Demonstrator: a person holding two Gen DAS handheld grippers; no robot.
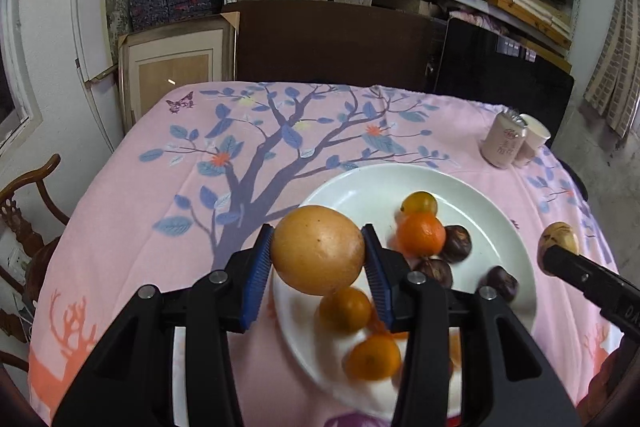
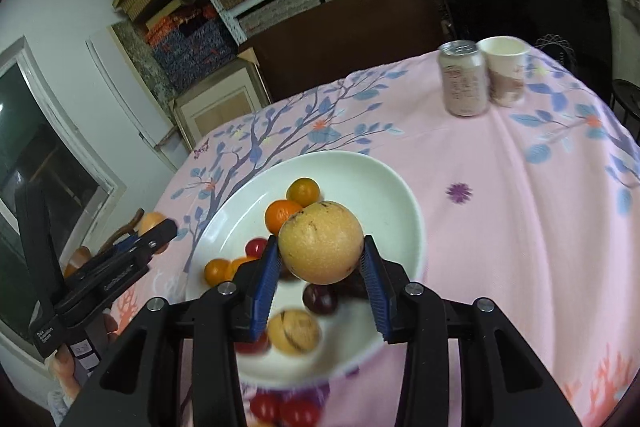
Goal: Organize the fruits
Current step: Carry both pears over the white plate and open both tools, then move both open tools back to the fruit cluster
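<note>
Both tools point(image 1: 318, 255) point(image 2: 320, 245) grip fruit; lower plate point(image 1: 512, 247) fruit blurred.

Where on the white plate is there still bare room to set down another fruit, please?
The white plate is bare along its far rim and the side facing the can. Its middle and near part are crowded around the mandarin and small fruits.

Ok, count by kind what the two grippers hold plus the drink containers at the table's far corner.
Tan round fruits: 2 (left fruit in the left gripper, right fruit in the right gripper)
Drink can: 1
Paper cup: 1
Total: 4
</note>
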